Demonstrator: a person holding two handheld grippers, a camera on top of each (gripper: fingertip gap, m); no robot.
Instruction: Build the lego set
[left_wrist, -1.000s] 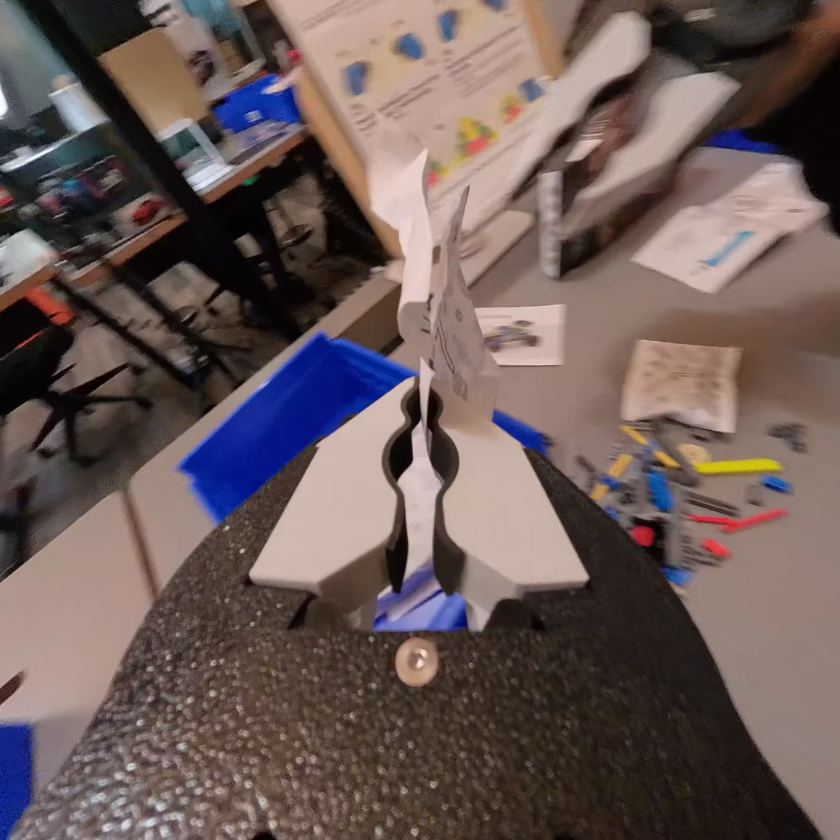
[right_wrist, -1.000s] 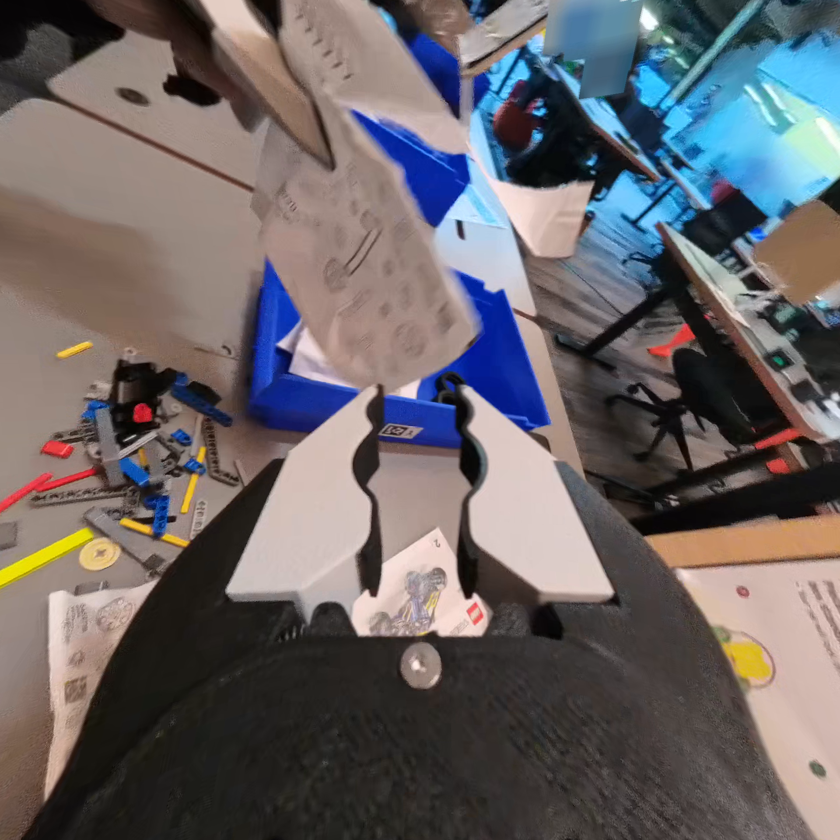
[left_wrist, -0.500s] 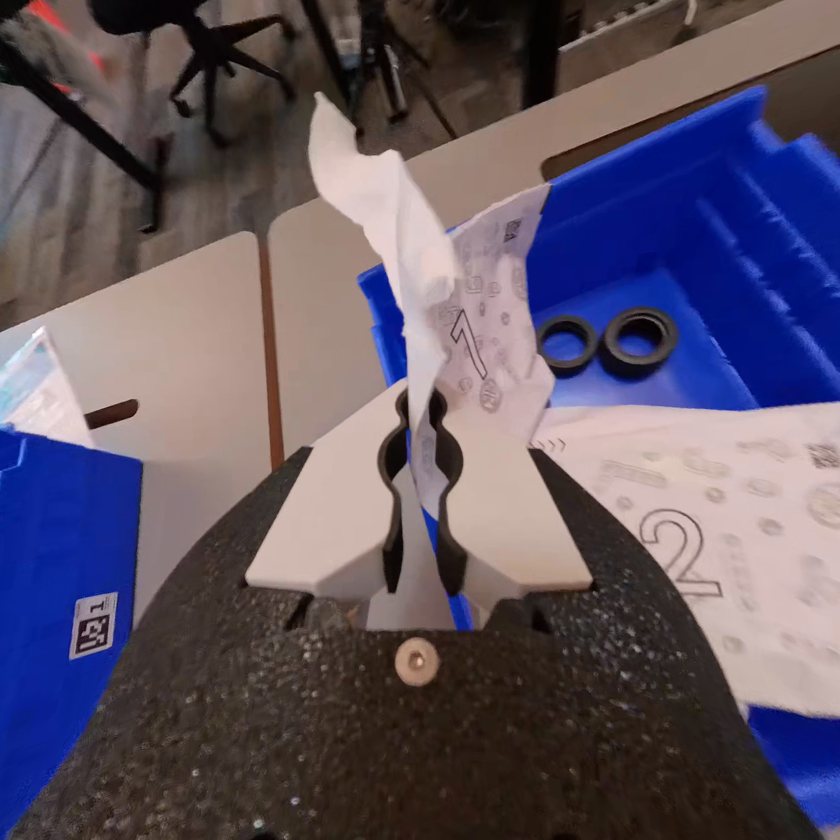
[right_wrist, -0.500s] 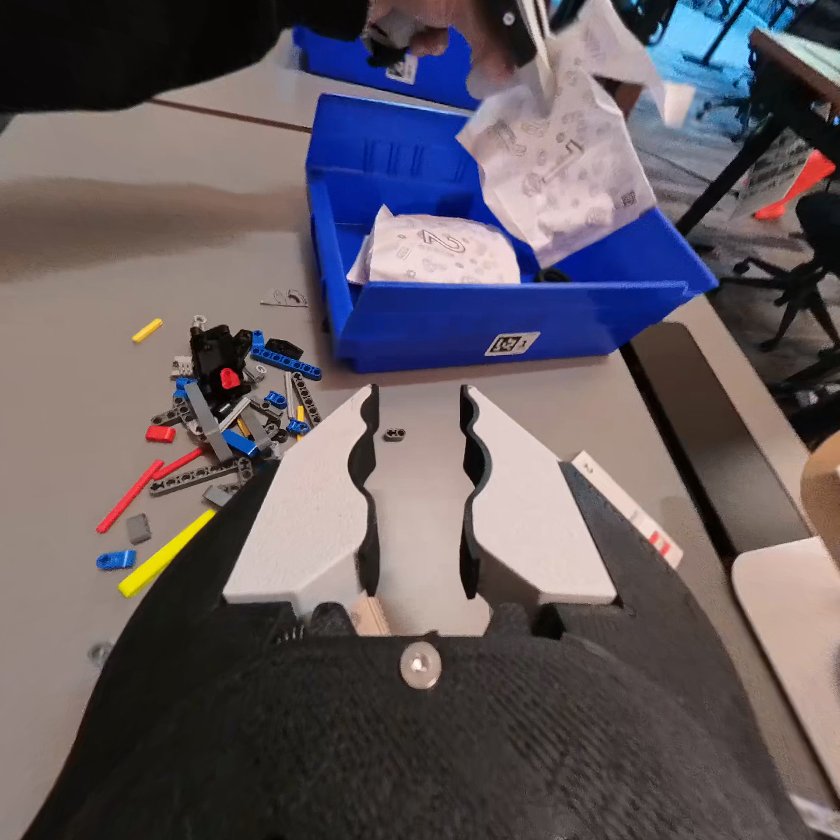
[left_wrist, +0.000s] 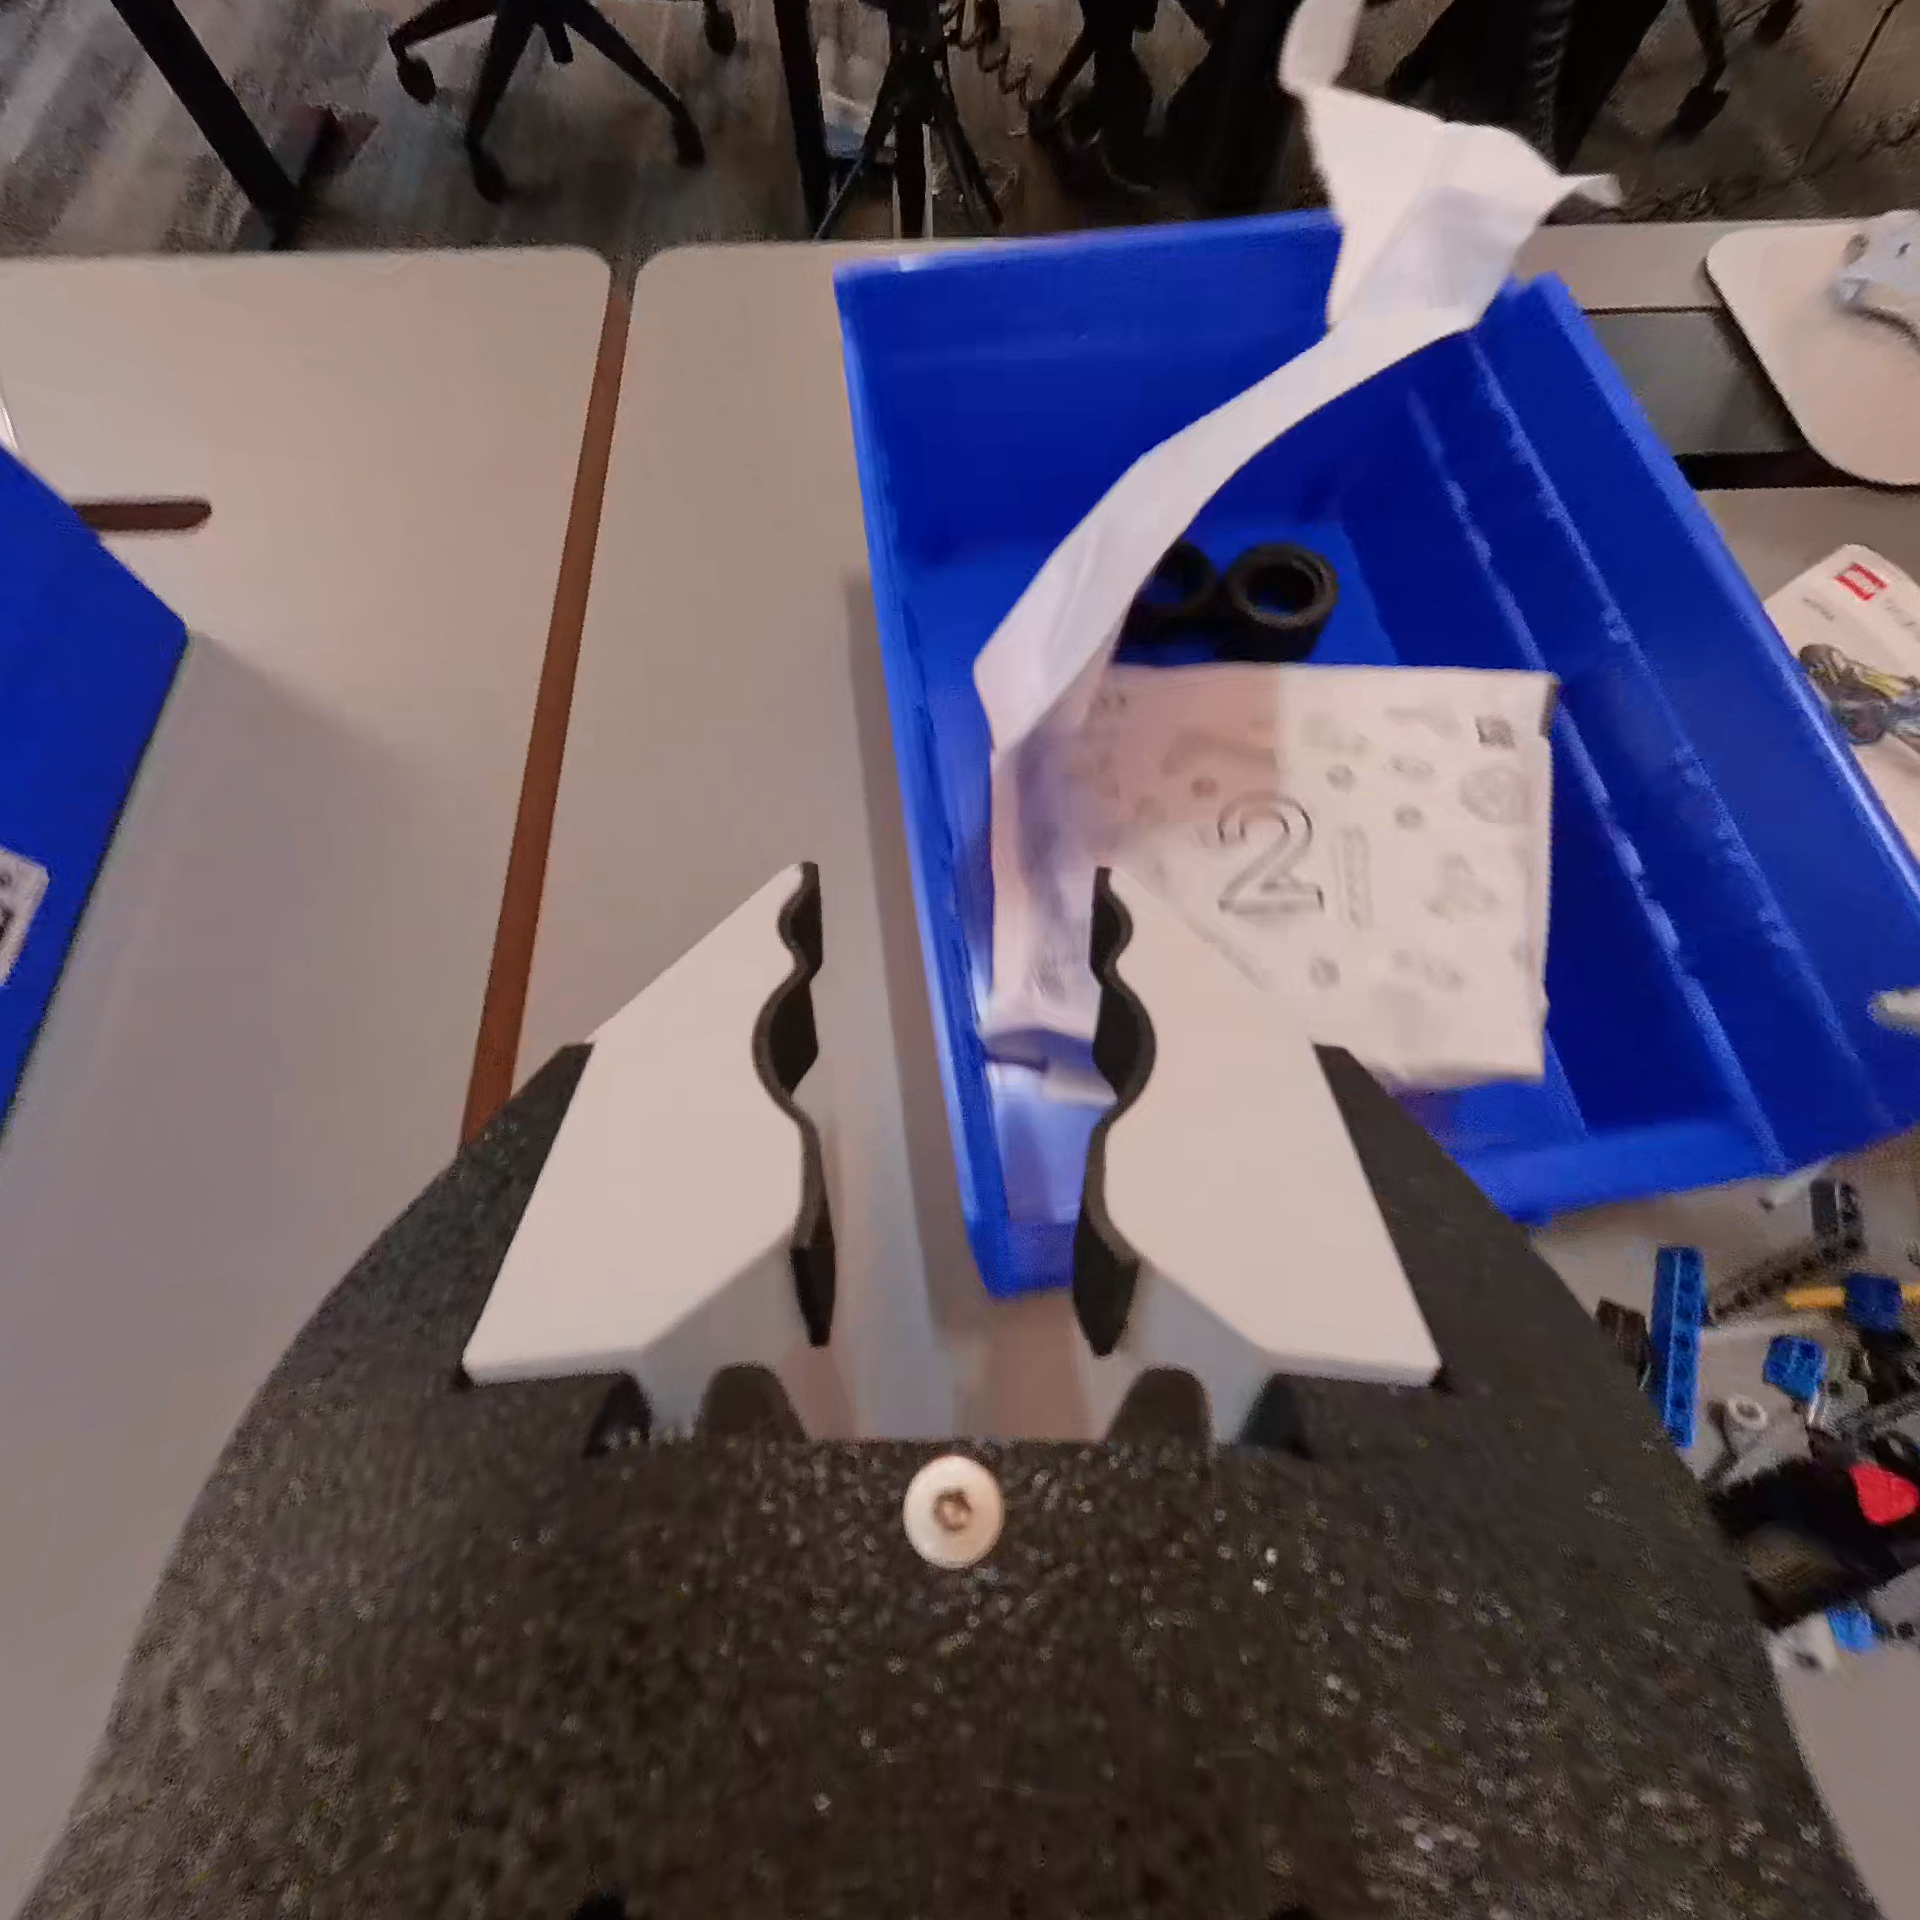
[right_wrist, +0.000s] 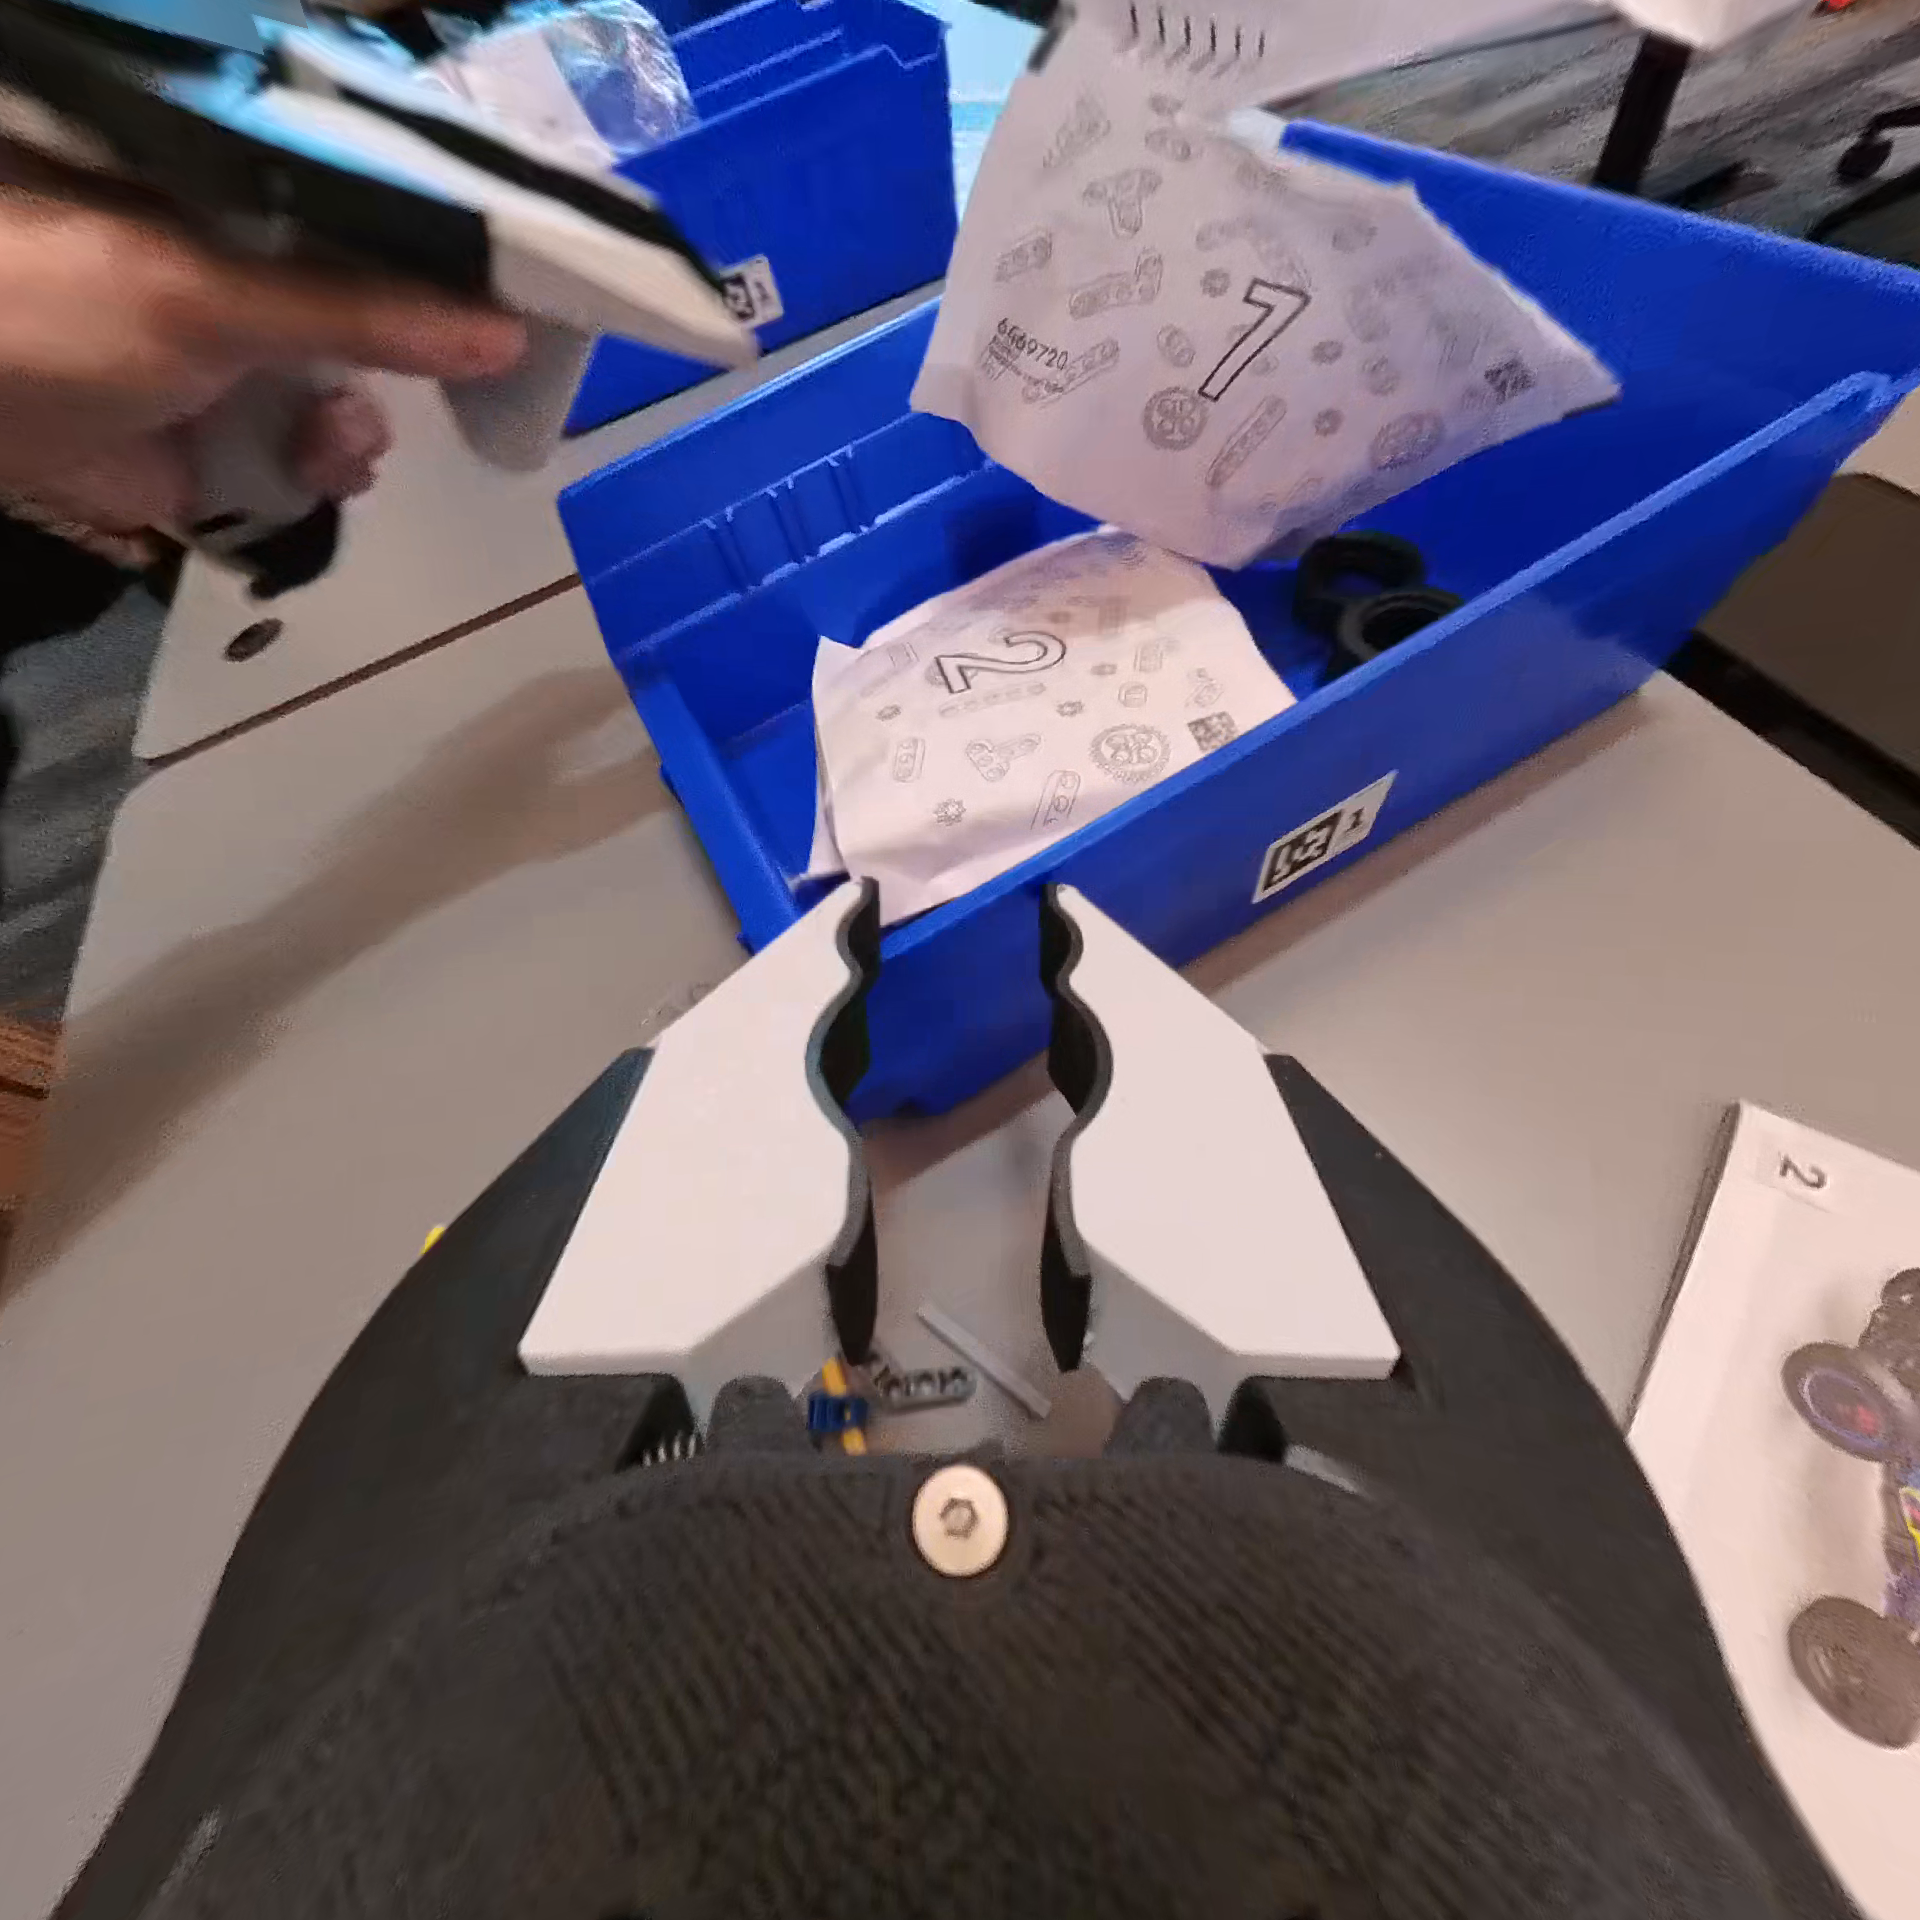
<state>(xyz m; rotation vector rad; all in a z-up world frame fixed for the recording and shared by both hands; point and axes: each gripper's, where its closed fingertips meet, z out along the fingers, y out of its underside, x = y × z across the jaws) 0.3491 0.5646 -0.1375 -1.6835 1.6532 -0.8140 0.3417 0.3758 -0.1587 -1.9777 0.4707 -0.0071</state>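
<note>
My left gripper (left_wrist: 954, 883) is open and empty, just left of a blue bin (left_wrist: 1039, 301). A torn white paper bag (left_wrist: 1195, 488) hangs loose in the air over the bin, apart from my fingers. A second printed paper bag (left_wrist: 1351, 852) lies in the bin beside two black tyres (left_wrist: 1257, 603). My right gripper (right_wrist: 958, 904) is open and empty in front of the bin (right_wrist: 1507, 769). In the right wrist view the loose bag (right_wrist: 1226, 343) tilts above the lying bag (right_wrist: 1039, 727) and the tyres (right_wrist: 1361, 603). The left gripper (right_wrist: 665, 281) is held by a hand at top left.
Loose lego pieces (left_wrist: 1818, 1403) lie on the grey table right of my left gripper; a few small pieces (right_wrist: 914, 1382) lie under my right one. An instruction booklet (right_wrist: 1818, 1455) lies at the right. Another blue bin (right_wrist: 810, 156) stands behind. Chairs stand beyond the table edge.
My left gripper has opened and let go of the torn paper bag, which now drops over the blue bin. My right gripper has moved closer to the bin, still open.
</note>
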